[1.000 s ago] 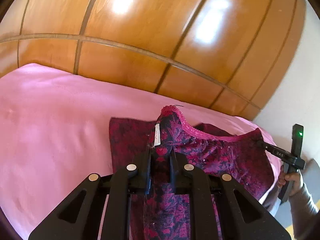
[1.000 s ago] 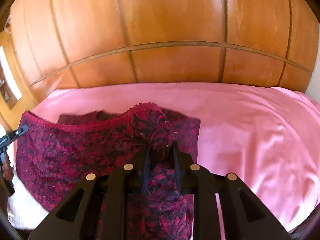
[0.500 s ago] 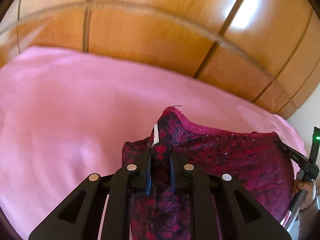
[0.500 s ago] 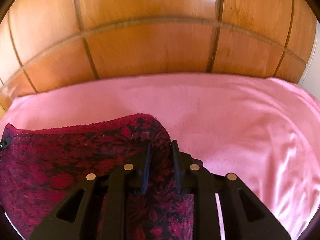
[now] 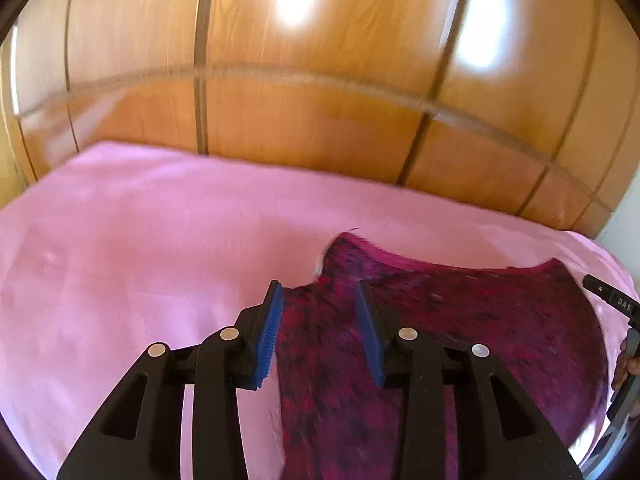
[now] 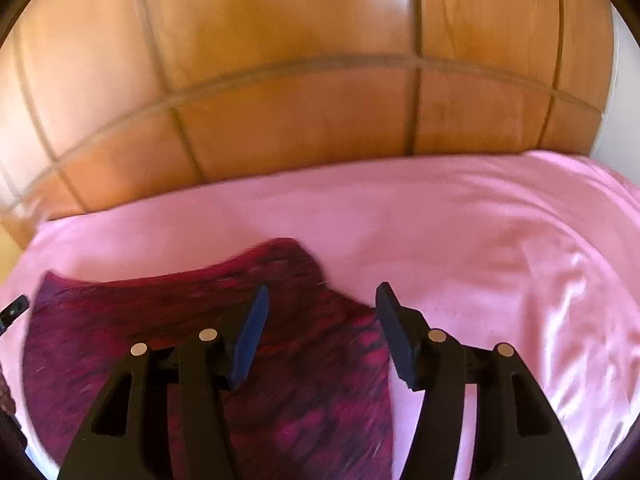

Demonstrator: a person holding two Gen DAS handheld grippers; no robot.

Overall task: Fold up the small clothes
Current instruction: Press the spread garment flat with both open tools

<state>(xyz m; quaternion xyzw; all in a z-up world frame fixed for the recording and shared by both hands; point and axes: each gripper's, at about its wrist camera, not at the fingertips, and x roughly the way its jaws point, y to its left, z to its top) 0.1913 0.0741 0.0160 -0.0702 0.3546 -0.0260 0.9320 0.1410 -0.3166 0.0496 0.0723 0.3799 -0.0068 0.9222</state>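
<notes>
A small dark red garment (image 5: 460, 320) with a black floral print and a pink lace edge lies on the pink sheet (image 5: 140, 260). In the left wrist view my left gripper (image 5: 320, 292) hangs over the garment's left corner; its jaws are opening, and the cloth shows between the blue pads without being pressed. In the right wrist view the same garment (image 6: 160, 340) lies low and to the left. My right gripper (image 6: 322, 294) is over its right corner, jaws opening and pads off the cloth. The right gripper's tip (image 5: 612, 300) shows at the left view's right edge.
A glossy wooden panelled wall (image 5: 320, 100) rises directly behind the bed. The pink sheet (image 6: 500, 260) stretches wide to the right of the garment and to its left in the other view. A person's hand (image 5: 626, 364) shows at the right edge.
Both grippers were shut on the garment's upper corners, holding them raised. They carried the cloth forward and down; now both jaws have parted and the corners have dropped flat onto the sheet.
</notes>
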